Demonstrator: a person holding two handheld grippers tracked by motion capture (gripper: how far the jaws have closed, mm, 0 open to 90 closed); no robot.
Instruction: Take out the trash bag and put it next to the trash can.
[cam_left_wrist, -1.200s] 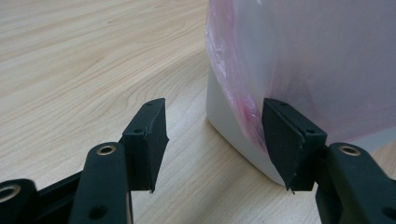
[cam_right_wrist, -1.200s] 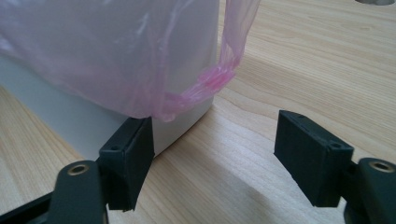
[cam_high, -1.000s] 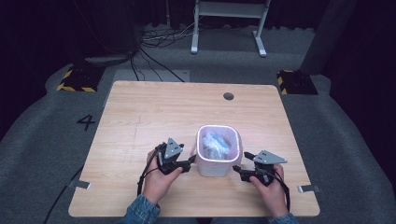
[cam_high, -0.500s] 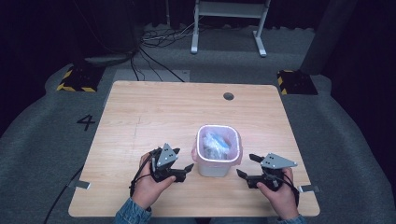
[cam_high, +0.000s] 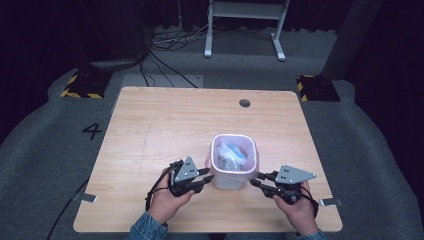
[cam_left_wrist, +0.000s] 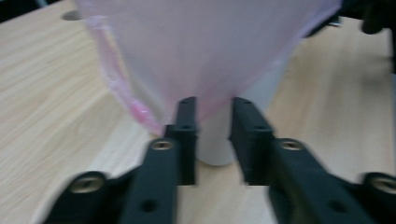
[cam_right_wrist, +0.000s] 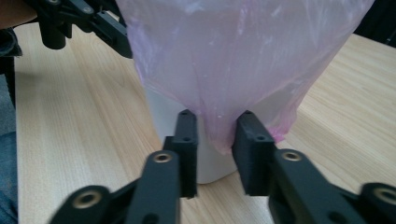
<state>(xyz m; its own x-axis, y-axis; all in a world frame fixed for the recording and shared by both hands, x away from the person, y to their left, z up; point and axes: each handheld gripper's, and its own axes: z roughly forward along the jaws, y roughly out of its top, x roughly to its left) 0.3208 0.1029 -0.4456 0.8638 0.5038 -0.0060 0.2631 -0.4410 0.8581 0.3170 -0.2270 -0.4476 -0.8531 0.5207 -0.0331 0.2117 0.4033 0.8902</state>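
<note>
A small white bin (cam_high: 231, 181) lined with a pink plastic bag (cam_high: 253, 161) stands near the table's front edge, with crumpled pale waste inside. My left gripper (cam_high: 209, 174) is at the bin's left side. Its jaws have just been closing, and the bag's overhang (cam_left_wrist: 210, 46) tapers down between its fingertips (cam_left_wrist: 187, 112). On the bin's right side is my right gripper (cam_high: 255, 181). Its jaws have also just been closing, and a fold of the bag (cam_right_wrist: 243, 51) fills the gap between them. Below both grips the white bin wall (cam_right_wrist: 168, 112) shows.
The wooden table (cam_high: 150, 125) stretches away behind the bin, with a round cable hole (cam_high: 244, 103) at the back. Tape tabs (cam_high: 90, 198) mark the front corners. A dark floor and a desk frame (cam_high: 245, 20) lie beyond.
Both grippers drew back slightly from the bin, then returned to its sides. Their jaws went from wide to narrow around the bag's overhang. The right hand rose a little.
</note>
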